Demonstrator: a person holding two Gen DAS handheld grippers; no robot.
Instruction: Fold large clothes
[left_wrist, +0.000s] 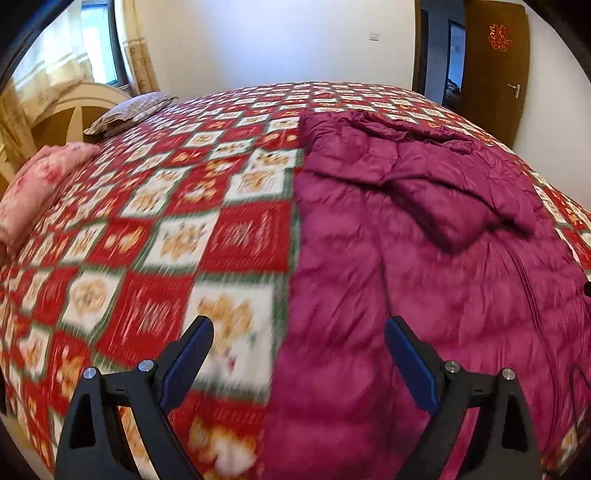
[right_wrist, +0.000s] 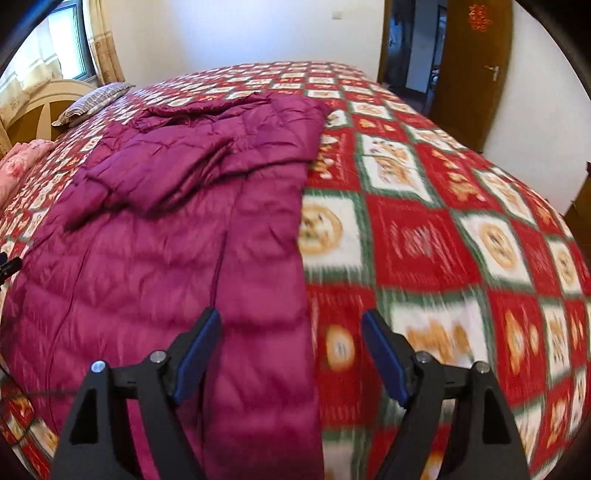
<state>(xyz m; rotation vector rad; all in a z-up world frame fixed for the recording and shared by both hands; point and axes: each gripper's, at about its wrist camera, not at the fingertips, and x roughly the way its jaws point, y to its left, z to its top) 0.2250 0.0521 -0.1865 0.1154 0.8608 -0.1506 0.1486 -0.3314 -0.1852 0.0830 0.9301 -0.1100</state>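
A large magenta puffer coat (left_wrist: 406, 266) lies flat on a bed with a red, white and green checked quilt (left_wrist: 177, 206). A sleeve (left_wrist: 454, 206) is folded across its upper part. My left gripper (left_wrist: 299, 332) is open and empty, above the coat's left edge near the hem. In the right wrist view the coat (right_wrist: 177, 251) fills the left half, with the folded sleeve (right_wrist: 166, 173) on top. My right gripper (right_wrist: 291, 328) is open and empty, above the coat's right edge near the hem.
A striped pillow (left_wrist: 129, 114) and a pink folded blanket (left_wrist: 40, 184) lie at the headboard end on the left. A brown door (left_wrist: 495, 66) stands at the back right. A thin black cable (right_wrist: 22, 395) runs at the coat's near left.
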